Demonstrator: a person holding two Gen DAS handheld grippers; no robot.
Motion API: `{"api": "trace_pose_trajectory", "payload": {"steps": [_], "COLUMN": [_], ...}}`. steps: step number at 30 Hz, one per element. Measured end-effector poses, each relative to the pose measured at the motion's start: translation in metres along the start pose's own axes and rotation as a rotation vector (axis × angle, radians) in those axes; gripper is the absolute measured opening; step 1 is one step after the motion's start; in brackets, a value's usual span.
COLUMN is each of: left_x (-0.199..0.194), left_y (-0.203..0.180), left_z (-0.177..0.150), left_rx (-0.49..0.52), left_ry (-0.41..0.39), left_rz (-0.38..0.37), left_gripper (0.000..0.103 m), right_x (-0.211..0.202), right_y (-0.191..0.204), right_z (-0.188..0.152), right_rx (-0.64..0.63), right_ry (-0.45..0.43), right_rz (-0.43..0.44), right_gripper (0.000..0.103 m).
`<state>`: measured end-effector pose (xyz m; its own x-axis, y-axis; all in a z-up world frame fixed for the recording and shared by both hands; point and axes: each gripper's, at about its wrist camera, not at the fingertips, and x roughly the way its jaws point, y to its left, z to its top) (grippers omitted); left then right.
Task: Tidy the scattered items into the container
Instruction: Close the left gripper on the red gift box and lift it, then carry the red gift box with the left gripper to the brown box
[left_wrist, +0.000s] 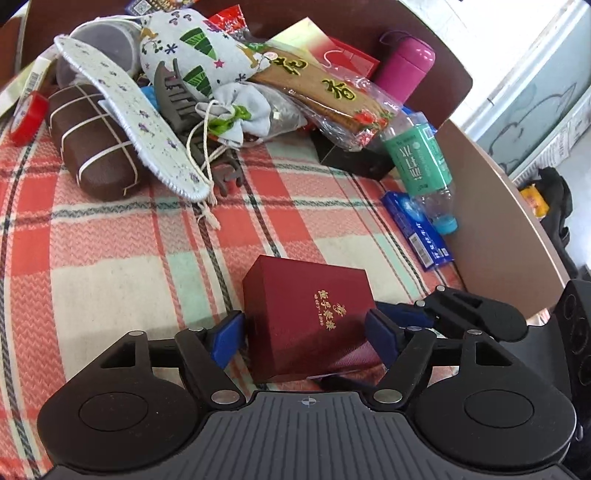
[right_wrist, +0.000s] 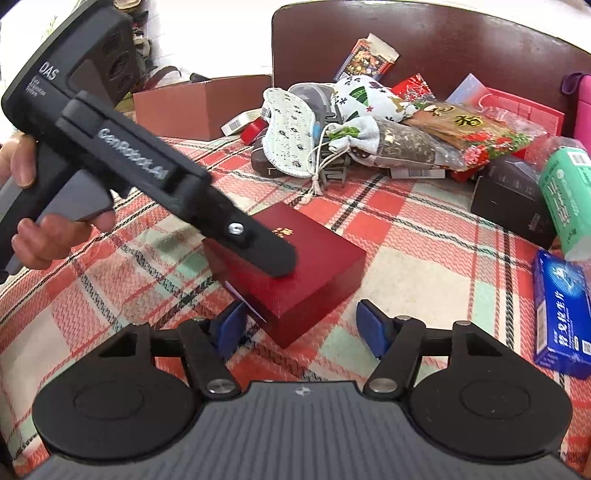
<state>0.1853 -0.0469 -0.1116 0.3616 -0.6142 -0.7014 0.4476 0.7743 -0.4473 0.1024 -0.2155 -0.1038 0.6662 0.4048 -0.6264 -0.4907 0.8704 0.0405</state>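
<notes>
Plaid tablecloth (left_wrist: 110, 258) fills the frame, with clutter piled at top. At lower centre sits the red box (left_wrist: 306, 317); the left gripper (left_wrist: 306, 328) straddles it, spread wide. The right gripper (right_wrist: 299, 325) also gapes apart, holding nothing.

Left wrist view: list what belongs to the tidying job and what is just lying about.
Job: red box, brown case, green-label bottle, blue carton.
Lying about: plaid cloth, black bag.
</notes>
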Motion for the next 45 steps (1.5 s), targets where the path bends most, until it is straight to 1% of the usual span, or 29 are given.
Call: {"api": "trace_pose_trajectory", "payload": {"steps": [1, 2, 3, 4, 8, 12, 16, 19, 25, 30, 32, 36, 39, 41, 45], "left_x": [0.000, -0.001, -0.001, -0.003, -0.014, -0.031, -0.059, -0.088, -0.151, -0.208, -0.226, -0.258, -0.275, -0.284, -0.298], "left_y": [-0.001, -0.001, -0.002, -0.001, 0.002, 0.010, 0.020, 0.030, 0.051, 0.081, 0.096, 0.135, 0.167, 0.187, 0.234], "left_z": [-0.001, -0.001, -0.002, -0.002, -0.008, -0.019, -0.031, -0.029, -0.021, 0.004, 0.018, 0.047, 0.070, 0.085, 0.110], "left_rx": [0.005, 0.011, 0.014, 0.012, -0.005, -0.039, -0.073, -0.080, -0.089, -0.099, -0.105, -0.123, -0.107, -0.090, -0.082], "left_ry": [-0.002, -0.005, -0.007, -0.012, -0.034, -0.065, -0.125, -0.187, -0.316, -0.417, -0.442, -0.475, -0.487, -0.489, -0.493], "left_rz": [0.004, 0.008, 0.012, 0.016, 0.032, 0.050, 0.082, 0.126, 0.223, 0.316, 0.348, 0.381, 0.414, 0.435, 0.448], "left_gripper": [0.081, 0.076, 0.073, 0.073, 0.069, 0.068, 0.068, 0.068, 0.068, 0.068, 0.068, 0.068, 0.068, 0.068, 0.068], "right_x": [0.002, 0.003, 0.004, 0.005, 0.003, 0.003, 0.006, 0.009, 0.026, 0.048, 0.060, 0.087, 0.110, 0.128, 0.166], "right_y": [0.001, 0.001, 0.003, 0.005, 0.016, 0.027, 0.047, 0.063, 0.102, 0.136, 0.149, 0.178, 0.196, 0.203, 0.209], "right_z": [0.002, 0.003, 0.004, 0.005, 0.007, 0.010, 0.022, 0.036, 0.091, 0.146, 0.170, 0.216, 0.247, 0.268, 0.303], "right_rx": [0.000, 0.000, -0.001, -0.003, -0.028, -0.050, -0.109, -0.150, -0.232, -0.297, -0.318, -0.341, -0.349, -0.331, -0.296], "right_ry": [0.005, 0.010, 0.012, 0.014, 0.012, 0.016, 0.012, -0.012, -0.092, -0.152, -0.172, -0.198, -0.214, -0.214, -0.205], "right_rz": [0.000, 0.000, -0.003, -0.008, -0.028, -0.007, 0.024, 0.054, 0.109, 0.152, 0.169, 0.181, 0.179, 0.186, 0.178], "right_gripper": [0.069, 0.068, 0.067, 0.066, 0.059, 0.057, 0.057, 0.057, 0.056, 0.056, 0.056, 0.055, 0.055, 0.055, 0.055]}}
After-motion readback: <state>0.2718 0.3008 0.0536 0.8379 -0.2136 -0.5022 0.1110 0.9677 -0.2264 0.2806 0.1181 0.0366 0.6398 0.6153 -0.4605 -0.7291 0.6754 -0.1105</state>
